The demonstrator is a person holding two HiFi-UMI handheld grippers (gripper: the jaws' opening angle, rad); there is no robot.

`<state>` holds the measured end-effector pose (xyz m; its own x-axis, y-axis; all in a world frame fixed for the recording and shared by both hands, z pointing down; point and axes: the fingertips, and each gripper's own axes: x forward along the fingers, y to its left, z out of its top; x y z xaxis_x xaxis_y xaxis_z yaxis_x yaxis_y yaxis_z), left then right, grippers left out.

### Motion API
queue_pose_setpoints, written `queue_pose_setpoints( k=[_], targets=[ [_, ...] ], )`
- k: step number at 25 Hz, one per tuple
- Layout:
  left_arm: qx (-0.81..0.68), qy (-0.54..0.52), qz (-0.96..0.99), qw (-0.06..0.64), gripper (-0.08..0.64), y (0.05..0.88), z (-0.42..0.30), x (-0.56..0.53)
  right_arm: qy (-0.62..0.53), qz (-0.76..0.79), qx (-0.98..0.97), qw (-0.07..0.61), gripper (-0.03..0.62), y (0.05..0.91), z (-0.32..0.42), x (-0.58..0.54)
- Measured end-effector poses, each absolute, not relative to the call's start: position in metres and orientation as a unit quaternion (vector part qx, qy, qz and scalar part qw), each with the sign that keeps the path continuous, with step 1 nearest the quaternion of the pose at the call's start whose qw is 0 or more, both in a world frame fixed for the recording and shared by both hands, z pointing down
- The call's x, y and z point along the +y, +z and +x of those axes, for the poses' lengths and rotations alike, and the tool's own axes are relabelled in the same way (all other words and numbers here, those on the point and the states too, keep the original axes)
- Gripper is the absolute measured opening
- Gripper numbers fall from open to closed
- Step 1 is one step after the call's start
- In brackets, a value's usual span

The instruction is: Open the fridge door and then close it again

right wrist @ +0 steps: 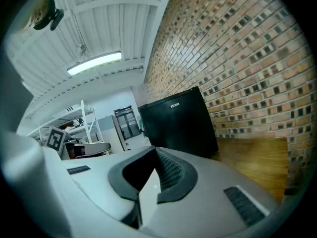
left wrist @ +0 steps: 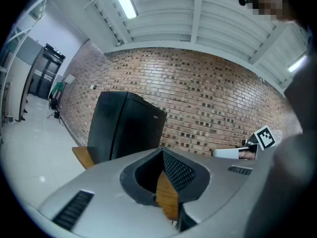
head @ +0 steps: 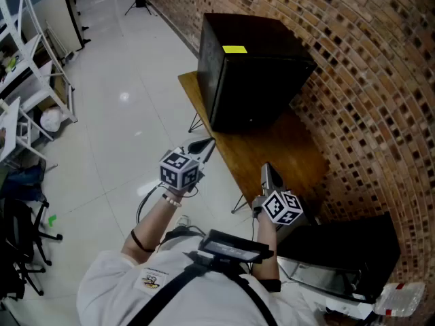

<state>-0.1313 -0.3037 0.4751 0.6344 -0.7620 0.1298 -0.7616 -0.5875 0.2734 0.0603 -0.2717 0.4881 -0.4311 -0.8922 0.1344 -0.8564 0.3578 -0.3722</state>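
A black mini fridge (head: pixel 248 70) with a yellow sticker (head: pixel 234 49) on top stands on a wooden table (head: pixel 279 148) against the brick wall, its door closed. It also shows ahead in the left gripper view as the fridge (left wrist: pixel 124 128) and in the right gripper view as the fridge (right wrist: pixel 178 125). My left gripper (head: pixel 206 146) hovers off the table's left edge, short of the fridge, jaws shut and empty (left wrist: pixel 163 151). My right gripper (head: pixel 266 170) is over the table's near end, also shut with nothing in it (right wrist: pixel 154 150). Neither touches the fridge.
A black appliance (head: pixel 346 257) sits at the near right end by the wall. White shelving (head: pixel 27 66) lines the left side of the room, with a black chair (head: pixel 20 243) below it. A tripod (head: pixel 139 2) stands far back on the white floor.
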Motion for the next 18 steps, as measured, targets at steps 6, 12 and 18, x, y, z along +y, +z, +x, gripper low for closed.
queue_pose_setpoints(
  k=[6,12,18],
  targets=[
    [-0.424,0.009,0.892,0.157,0.002,0.479,-0.143,-0.326,-0.191,-0.537,0.820,0.045,0.020,0.485,0.048,-0.290],
    [-0.421,0.025,0.896,0.135,0.088,0.469,-0.157,-0.376,-0.189,-0.547,0.814,0.058,0.020,0.478,0.040,-0.305],
    [-0.413,0.023,0.907,0.075,0.233,0.424,-0.163,-0.456,-0.183,-0.573,0.796,0.069,0.020,0.474,0.039,-0.307]
  ],
)
